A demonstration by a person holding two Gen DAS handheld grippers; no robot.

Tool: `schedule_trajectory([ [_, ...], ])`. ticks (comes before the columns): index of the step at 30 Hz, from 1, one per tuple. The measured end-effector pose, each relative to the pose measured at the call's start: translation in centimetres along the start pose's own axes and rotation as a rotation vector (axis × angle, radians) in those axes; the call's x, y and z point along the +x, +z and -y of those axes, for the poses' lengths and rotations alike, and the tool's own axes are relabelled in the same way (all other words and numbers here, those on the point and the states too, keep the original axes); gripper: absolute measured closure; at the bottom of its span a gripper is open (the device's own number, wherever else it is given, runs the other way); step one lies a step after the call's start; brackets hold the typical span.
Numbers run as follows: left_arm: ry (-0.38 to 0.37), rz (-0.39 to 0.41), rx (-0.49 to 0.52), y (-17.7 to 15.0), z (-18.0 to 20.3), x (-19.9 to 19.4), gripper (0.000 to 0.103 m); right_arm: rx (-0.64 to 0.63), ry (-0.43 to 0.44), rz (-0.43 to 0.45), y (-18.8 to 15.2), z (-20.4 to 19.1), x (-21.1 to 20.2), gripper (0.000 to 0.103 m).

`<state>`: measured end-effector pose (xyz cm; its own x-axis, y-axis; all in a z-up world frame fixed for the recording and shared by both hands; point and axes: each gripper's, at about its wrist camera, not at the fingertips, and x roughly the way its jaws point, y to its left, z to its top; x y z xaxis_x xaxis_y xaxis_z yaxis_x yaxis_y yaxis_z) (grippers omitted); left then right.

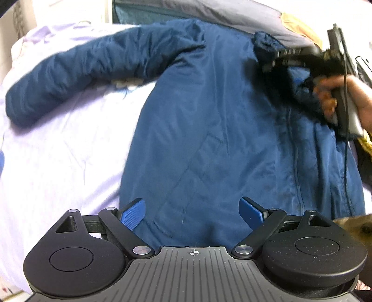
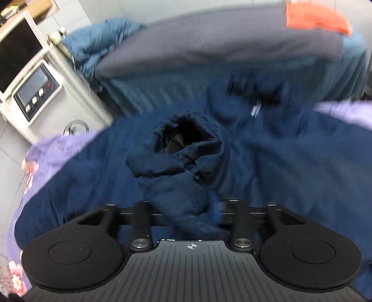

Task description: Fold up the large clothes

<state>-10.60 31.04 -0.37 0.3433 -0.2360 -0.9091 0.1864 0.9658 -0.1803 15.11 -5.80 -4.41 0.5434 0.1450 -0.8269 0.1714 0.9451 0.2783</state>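
A dark blue padded jacket lies spread on a lilac bedsheet. One sleeve stretches out to the left. My left gripper hovers open above the jacket's lower body, nothing between its blue pads. At the upper right a hand holds my right gripper beside the other sleeve's cuff. In the blurred right wrist view that sleeve is folded over the jacket's body with its dark cuff opening facing up. It runs loosely between the parted jaws of the right gripper.
A grey pillow and teal bedding lie beyond the jacket, with an orange cloth on top. A white appliance with a button panel stands off the bed's left edge. A tan furry thing shows at the lower right.
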Motion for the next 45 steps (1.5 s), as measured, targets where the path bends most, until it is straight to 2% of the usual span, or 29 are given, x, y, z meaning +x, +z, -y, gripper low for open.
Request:
schedule_trajectory([
  [1,-0.001,0.005,0.004,0.2,-0.1,0.0,0.000,0.005,0.001,-0.031,-0.5,0.0,0.9,0.035],
  [4,-0.005,0.007,0.004,0.9,-0.4,0.2,0.000,0.029,-0.031,-0.064,-2.0,0.7,0.7,0.034],
  [8,-0.030,0.018,0.035,2.7,0.1,0.7,0.000,0.113,0.074,0.018,-3.1,2.5,-3.8,0.024],
  [10,-0.050,0.033,0.072,4.3,1.1,1.0,0.000,0.156,0.098,0.070,-3.5,3.9,-6.4,0.018],
  [13,-0.080,0.058,0.138,7.5,3.3,1.8,0.000,0.162,0.015,0.112,-4.3,5.9,-9.0,0.018],
  [17,-0.112,0.057,0.253,11.0,7.7,3.8,0.000,0.195,-0.123,0.110,-6.8,9.5,-11.9,0.018],
  [20,-0.105,0.045,0.325,12.9,11.3,5.9,0.000,0.218,-0.173,0.102,-9.5,11.5,-12.9,0.018],
  [25,-0.063,0.022,0.370,16.5,15.7,9.5,0.000,0.170,-0.225,0.159,-12.0,12.4,-13.3,0.017],
  [30,-0.012,0.010,0.410,19.6,19.7,13.5,0.000,0.101,-0.240,0.275,-10.8,12.2,-13.0,0.011],
  [34,0.043,-0.087,0.353,20.7,21.0,17.9,0.000,0.020,-0.233,0.341,-8.2,12.5,-11.9,0.005],
  [36,0.072,-0.166,0.317,20.9,20.6,20.2,0.000,0.012,-0.230,0.316,-7.1,13.2,-10.5,0.001],
  [37,0.067,-0.196,0.304,21.0,20.3,21.3,0.000,0.012,-0.228,0.259,-6.6,13.8,-9.2,0.001],
  [41,0.074,-0.210,0.305,21.2,20.1,22.5,0.000,0.008,-0.289,0.004,-6.4,15.8,-3.5,0.000],
  [42,0.087,-0.221,0.303,21.3,20.3,22.7,0.000,-0.015,-0.302,-0.007,-6.7,15.8,-2.8,0.000],
  [45,0.126,-0.263,0.307,22.1,21.3,23.8,0.000,-0.023,-0.327,0.044,-7.2,15.5,-2.3,0.000],
])
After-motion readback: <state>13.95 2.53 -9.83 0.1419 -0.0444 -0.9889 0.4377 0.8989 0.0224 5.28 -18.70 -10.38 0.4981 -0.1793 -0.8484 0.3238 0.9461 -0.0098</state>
